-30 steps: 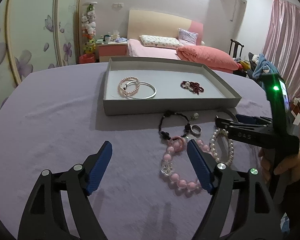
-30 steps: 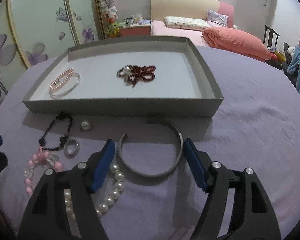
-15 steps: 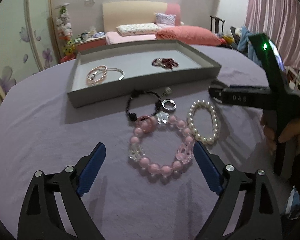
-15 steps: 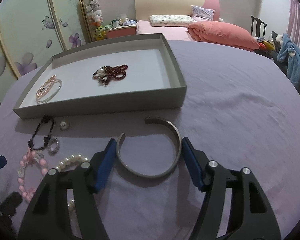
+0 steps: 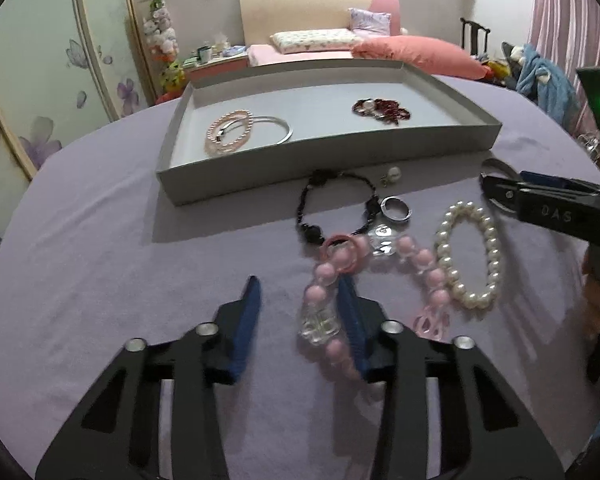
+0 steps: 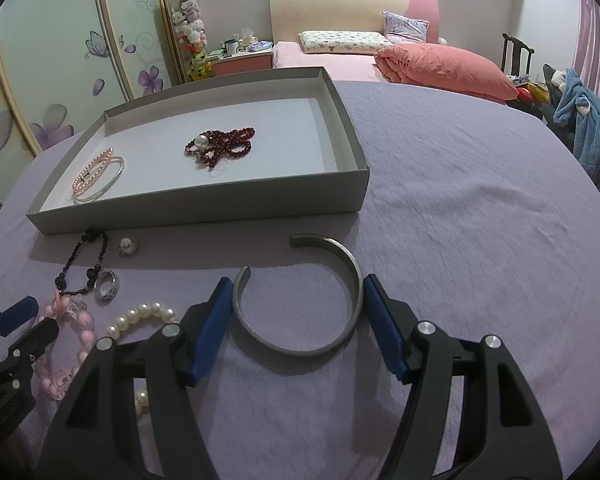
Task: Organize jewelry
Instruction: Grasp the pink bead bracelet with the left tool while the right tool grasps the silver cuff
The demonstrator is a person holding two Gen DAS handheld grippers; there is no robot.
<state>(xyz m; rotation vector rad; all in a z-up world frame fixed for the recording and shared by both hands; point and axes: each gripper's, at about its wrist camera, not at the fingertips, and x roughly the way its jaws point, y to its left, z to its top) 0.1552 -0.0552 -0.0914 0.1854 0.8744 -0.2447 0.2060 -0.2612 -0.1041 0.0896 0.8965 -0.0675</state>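
My left gripper [image 5: 298, 284] is low over the purple cloth and its jaws are closing. The left strand of the pink bead bracelet [image 5: 420, 258] lies between them, against the right finger, which stands inside the loop. The left finger is clear of the beads. My right gripper [image 6: 298, 280] is shut on the grey metal cuff bangle [image 6: 300, 350], one pad against each side, and the cuff rests on the cloth. The grey tray [image 5: 340, 160] beyond holds a pink pearl bracelet with a silver bangle [image 5: 228, 132] and a dark red bead strand [image 5: 384, 109].
Loose on the cloth before the tray lie a white pearl bracelet [image 5: 444, 248], a black bead bracelet [image 5: 300, 208], a silver ring [image 5: 398, 219] and a pearl earring [image 5: 394, 175]. A bed, a nightstand and a chair stand behind the table.
My left gripper has come forward and down onto the pink bracelet, and its jaws have narrowed sharply. My right gripper shifted sideways, narrowed slightly around the cuff, then held still.
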